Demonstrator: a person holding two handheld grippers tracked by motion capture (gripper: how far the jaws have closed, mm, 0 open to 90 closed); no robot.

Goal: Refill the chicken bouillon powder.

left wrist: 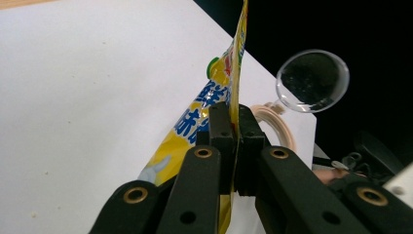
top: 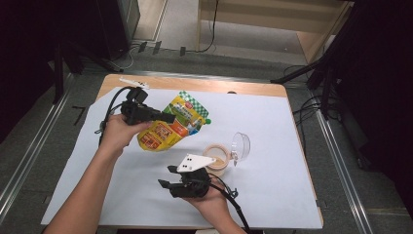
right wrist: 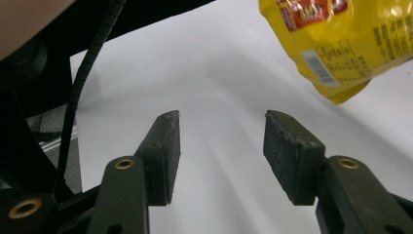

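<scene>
The yellow snack pouch (top: 170, 124) is held clear of the white-covered counter (top: 272, 122) at about 10 o'clock, its edge pinched between the closed jaws of the left gripper (left wrist: 235, 127). The right gripper (right wrist: 221, 131) is held at 6 o'clock, its jaws apart with nothing between them. A small tan cup (top: 217, 159) with its clear lid (top: 240, 145) flipped open is seen just beside it at 1 o'clock.

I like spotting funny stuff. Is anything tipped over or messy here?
Nothing spilled. The clear lid stands on its edge beside the open cup instead of lying flat. The yellow pouch hangs tilted, pinched in the left gripper.
</scene>
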